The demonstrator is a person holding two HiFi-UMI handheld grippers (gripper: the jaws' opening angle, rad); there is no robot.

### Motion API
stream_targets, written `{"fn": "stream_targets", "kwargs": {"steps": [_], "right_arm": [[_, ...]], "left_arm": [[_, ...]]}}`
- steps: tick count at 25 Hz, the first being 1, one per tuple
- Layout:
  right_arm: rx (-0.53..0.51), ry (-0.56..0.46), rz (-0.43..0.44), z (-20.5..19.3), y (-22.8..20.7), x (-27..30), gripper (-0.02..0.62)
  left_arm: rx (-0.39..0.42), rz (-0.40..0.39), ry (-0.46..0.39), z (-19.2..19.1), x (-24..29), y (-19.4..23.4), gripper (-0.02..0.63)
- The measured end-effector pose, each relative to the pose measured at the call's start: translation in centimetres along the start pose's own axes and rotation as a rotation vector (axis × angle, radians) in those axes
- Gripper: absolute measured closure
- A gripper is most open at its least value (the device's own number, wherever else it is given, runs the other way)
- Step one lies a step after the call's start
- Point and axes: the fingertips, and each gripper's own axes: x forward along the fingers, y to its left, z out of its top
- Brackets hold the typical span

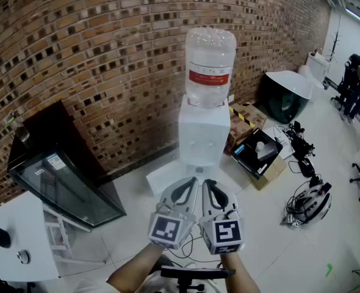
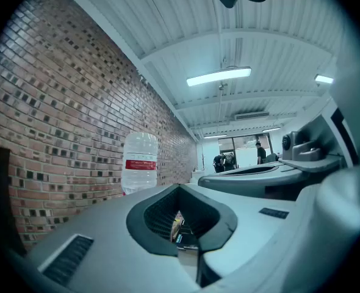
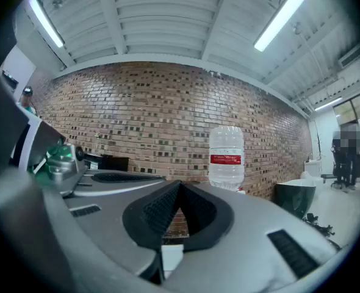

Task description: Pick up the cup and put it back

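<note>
I see no cup in any view. A white water dispenser (image 1: 203, 133) with a clear bottle (image 1: 210, 66) on top stands against the brick wall, straight ahead of both grippers. My left gripper (image 1: 190, 183) and right gripper (image 1: 209, 184) are held side by side, low in the head view, both pointing at the dispenser. Each has its jaws shut with nothing between them. The bottle (image 2: 140, 162) shows past the left gripper (image 2: 179, 188) in its own view. It also stands as bottle (image 3: 226, 157) beyond the right gripper (image 3: 179, 184).
A black glass-fronted cabinet (image 1: 61, 176) stands at the left, with a white cart (image 1: 18, 243) nearer me. To the dispenser's right lie an open cardboard box (image 1: 259, 154), a dark round tub (image 1: 284, 96), and a helmet with cables (image 1: 308, 203). Office chairs (image 1: 354, 81) stand far right.
</note>
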Motion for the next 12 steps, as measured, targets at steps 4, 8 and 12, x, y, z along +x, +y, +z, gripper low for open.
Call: {"fn": "stream_targets", "kwargs": {"steps": [4, 8, 12], "right_arm": [[0.011, 0.005, 0.005, -0.5, -1.4, 0.7, 0.592], [0.009, 0.002, 0.005, -0.8, -2.8, 2.6, 0.592], [0.005, 0.001, -0.003, -1.2, -4.2, 5.7, 0.592]], "left_arm": [[0.001, 0.017, 0.005, -0.5, 1.1, 0.2, 0.604], [-0.001, 0.02, 0.009, -1.5, 3.1, 1.1, 0.605], [-0.008, 0.01, 0.005, -2.8, 6.1, 2.7, 0.604]]}}
